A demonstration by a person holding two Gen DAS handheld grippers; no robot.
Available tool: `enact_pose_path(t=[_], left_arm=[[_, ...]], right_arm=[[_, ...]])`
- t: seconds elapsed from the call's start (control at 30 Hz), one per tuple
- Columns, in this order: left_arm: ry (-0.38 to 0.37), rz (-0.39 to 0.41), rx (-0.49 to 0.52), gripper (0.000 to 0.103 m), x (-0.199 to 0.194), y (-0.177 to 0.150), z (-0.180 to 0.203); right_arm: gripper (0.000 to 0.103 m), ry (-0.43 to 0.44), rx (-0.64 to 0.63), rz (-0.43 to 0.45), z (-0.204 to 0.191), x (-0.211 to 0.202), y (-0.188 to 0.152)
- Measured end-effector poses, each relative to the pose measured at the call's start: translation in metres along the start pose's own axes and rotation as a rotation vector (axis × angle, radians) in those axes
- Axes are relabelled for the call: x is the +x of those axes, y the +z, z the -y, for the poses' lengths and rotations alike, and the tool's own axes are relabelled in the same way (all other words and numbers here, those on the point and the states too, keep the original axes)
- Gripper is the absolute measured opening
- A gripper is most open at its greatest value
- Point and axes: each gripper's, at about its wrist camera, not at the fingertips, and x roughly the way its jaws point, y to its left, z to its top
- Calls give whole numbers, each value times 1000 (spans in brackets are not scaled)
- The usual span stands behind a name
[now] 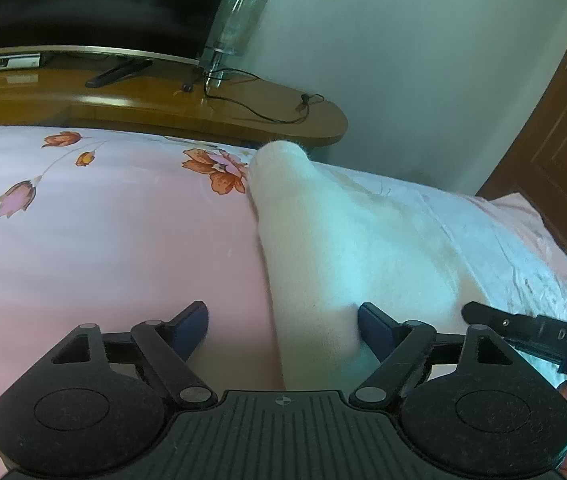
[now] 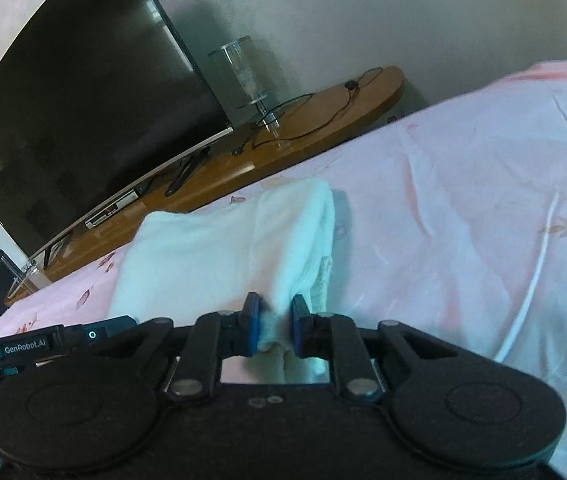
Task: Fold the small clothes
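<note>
Right tongs clamped on a bunched near edge of the white garment; the cloth is pinched between the two blue pads and a small tuft hangs below them. From these tongs the garment runs straight ahead and a little to the left, lying on the pink flowered bedsheet, with a thicker doubled ridge directly in front of the grip.

Left tongs stand wide apart and hold nothing. The garment's left border passes between the two pads: the right pad appears to rest on or against the cloth, while the left pad lies over bare bedsheet. From here the long axis of the garment extends forward and away, tapering to a narrow end far ahead, near the bed's far edge. The right tongs' body shows just to the right, so both tools sit at the same near end of the cloth.

The right tongs alone have a hold; the left tongs straddle the near-left border and, by judgement, need only to close there before the near end can be carried forward along the long axis toward the far end.
</note>
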Motion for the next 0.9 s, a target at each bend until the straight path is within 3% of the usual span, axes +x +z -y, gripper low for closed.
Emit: enact_pose_path(t=[0.2,0.27,0.33,0.4,0.5,0.57,0.6,0.63,0.67,0.7,0.9], left_arm=[[9,12,7,86,-5,3,2],[1,76,-12,86,-17,12,-3],[24,118,0,86,-21,25,-7],[37,110,-1,86,-10,41,-11],[62,89,20,86,15,55,-14],[72,41,25,86,36,56,-16],[69,-5,26,94,51,54,-16],[72,3,44,98,57,52,-12],[103,0,96,102,62,50,-2],[118,-4,109,103,65,50,4],[72,25,26,95,40,55,-7]], right_arm=[[14,13,42,21,8,-1,-6],[16,6,37,16,5,-2,-3],[28,-50,-18,78,-4,-13,3],[27,-62,-72,127,-9,-18,11],[26,-84,-160,132,-22,-2,24],[27,-133,-355,155,-45,9,23],[25,-144,-432,141,-54,17,20],[18,-184,-463,66,-56,32,18],[18,-231,-462,-7,-51,46,16],[19,-227,-430,3,-45,46,18],[23,-232,-386,-26,-42,34,31]])
